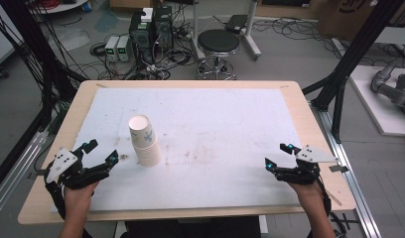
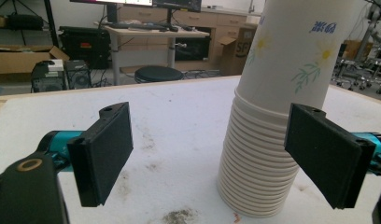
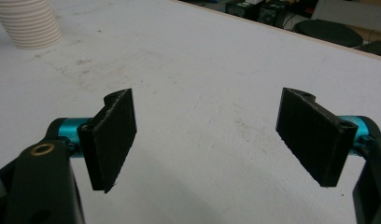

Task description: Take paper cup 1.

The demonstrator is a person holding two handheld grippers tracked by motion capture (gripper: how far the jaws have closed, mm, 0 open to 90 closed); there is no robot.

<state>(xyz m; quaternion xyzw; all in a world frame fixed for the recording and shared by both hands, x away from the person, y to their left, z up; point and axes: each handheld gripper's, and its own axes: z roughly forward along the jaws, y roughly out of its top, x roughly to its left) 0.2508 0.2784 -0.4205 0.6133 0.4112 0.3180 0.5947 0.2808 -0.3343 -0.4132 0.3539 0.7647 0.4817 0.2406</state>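
Observation:
A stack of white paper cups (image 1: pixel 144 140) with a flower print stands upside down on the white mat, left of the middle. In the left gripper view the stack (image 2: pixel 277 116) rises just beyond the right jaw. My left gripper (image 1: pixel 101 151) is open at the table's left front, a short way left of the stack and apart from it. My right gripper (image 1: pixel 280 154) is open near the right front, with bare mat between its jaws (image 3: pixel 207 140). The stack's base (image 3: pixel 30 23) shows far off at the upper left of the right gripper view.
The white mat (image 1: pixel 215 129) covers most of the wooden table (image 1: pixel 309 129). Behind the table stand a black stool (image 1: pixel 218 47) and computer cases (image 1: pixel 151 29) among cables on the floor. Black frame posts (image 1: pixel 349 59) flank the table.

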